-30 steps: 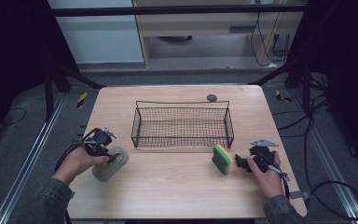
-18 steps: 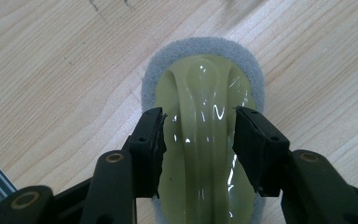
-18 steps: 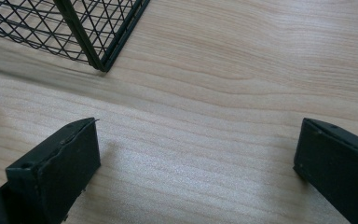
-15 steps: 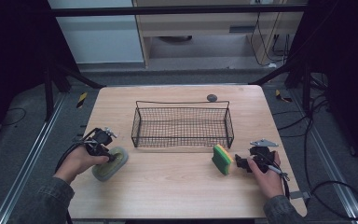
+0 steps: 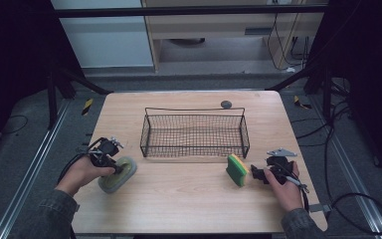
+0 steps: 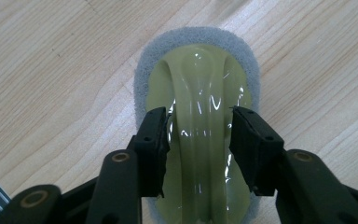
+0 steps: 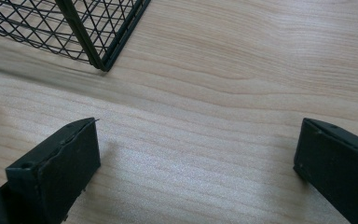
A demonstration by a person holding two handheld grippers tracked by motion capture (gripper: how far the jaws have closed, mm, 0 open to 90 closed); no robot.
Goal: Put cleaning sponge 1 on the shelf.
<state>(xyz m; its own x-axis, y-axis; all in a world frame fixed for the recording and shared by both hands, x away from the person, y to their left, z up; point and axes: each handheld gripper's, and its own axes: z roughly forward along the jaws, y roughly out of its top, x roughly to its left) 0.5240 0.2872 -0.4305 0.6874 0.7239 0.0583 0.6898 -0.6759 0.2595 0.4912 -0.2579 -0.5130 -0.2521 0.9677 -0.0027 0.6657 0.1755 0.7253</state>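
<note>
A: Currently, where is the scrubber (image 5: 118, 174)?

B: Near-left area of the table (image 5: 179, 204), lying flat with its grey pad down and its glossy yellow-green handle up. The wire basket (image 5: 194, 133) stands at table centre, well apart from it.

A: Status of the left gripper (image 6: 200, 128)?

B: Positioned over the scrubber. Its jaws have just been closing, with the handle ridge between them; both pads now sit at the sides of the ridge.

A: And the right gripper (image 7: 196, 154)?

B: Near-right side, jaws spread wide over bare wood, holding nothing. The green-and-yellow sponge (image 5: 237, 170) stands on edge just to its left.
</note>
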